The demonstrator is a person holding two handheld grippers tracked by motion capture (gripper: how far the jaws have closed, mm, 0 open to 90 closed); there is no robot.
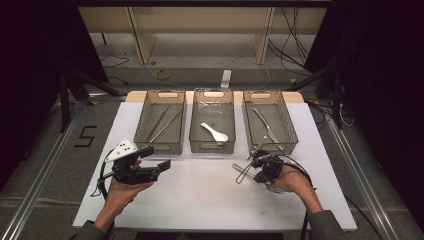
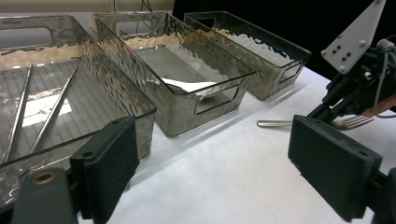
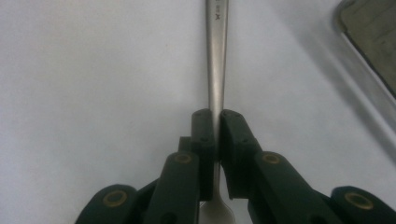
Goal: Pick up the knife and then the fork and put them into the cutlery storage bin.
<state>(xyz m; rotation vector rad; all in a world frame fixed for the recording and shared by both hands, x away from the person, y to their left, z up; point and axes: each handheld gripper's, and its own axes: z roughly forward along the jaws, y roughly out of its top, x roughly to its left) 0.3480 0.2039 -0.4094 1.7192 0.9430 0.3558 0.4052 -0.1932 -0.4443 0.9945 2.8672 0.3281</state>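
Note:
A metal fork lies on the white mat in front of the right-hand tray. My right gripper is shut on it. In the right gripper view the two black pads press the fork's handle from both sides, the handle runs away from the camera and the tines sit near the bottom edge. My left gripper hovers at the left of the mat, open and holding nothing. The left gripper view has its wide-apart jaws facing the fork and the right gripper.
Three clear grey trays stand side by side at the back of the mat. The left tray holds metal chopsticks, the middle tray a white spoon, the right tray a knife.

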